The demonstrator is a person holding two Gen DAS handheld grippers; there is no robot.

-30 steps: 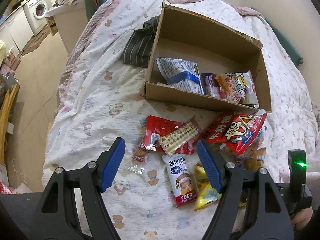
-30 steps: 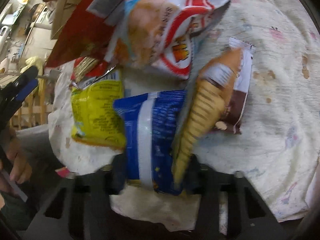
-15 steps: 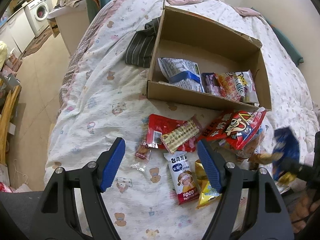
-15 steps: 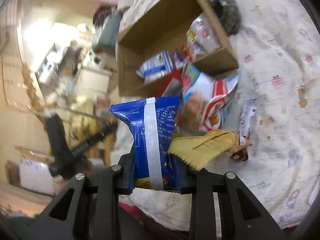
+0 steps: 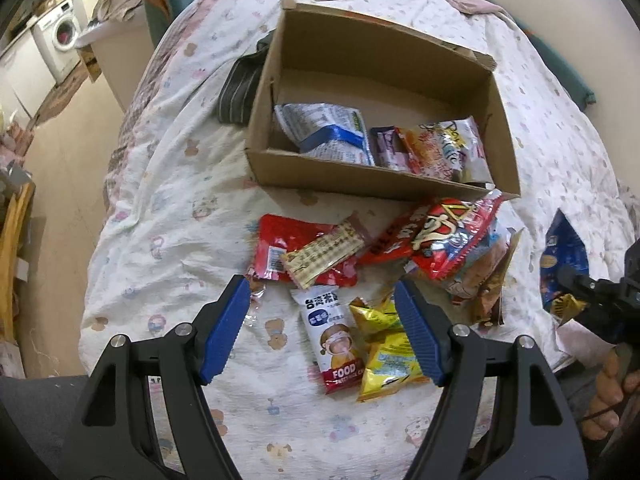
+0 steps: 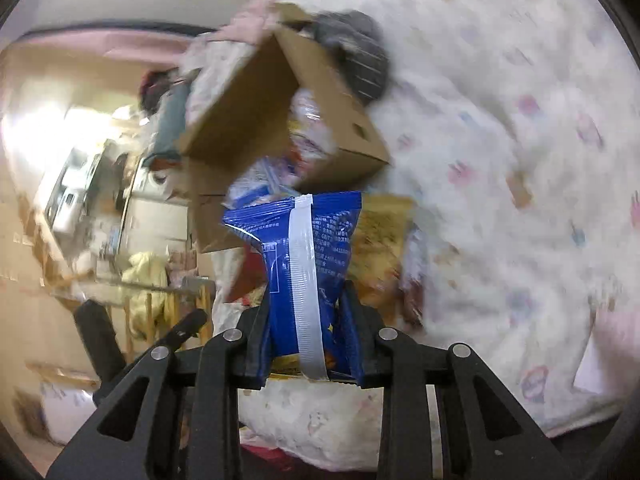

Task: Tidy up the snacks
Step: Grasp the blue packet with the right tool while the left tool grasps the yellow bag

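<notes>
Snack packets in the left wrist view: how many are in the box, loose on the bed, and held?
In the cardboard box: 3 visible
Loose on the bedspread: about 7, overlapping, so uncertain
Held in the right gripper: 1, the blue packet
Total: about 11

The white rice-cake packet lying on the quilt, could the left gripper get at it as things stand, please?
Probably yes. The left gripper has open, empty jaws, and the white rice-cake packet lies flat right between them in view. Nothing covers its top; only the yellow packet crowds its right edge.
</notes>
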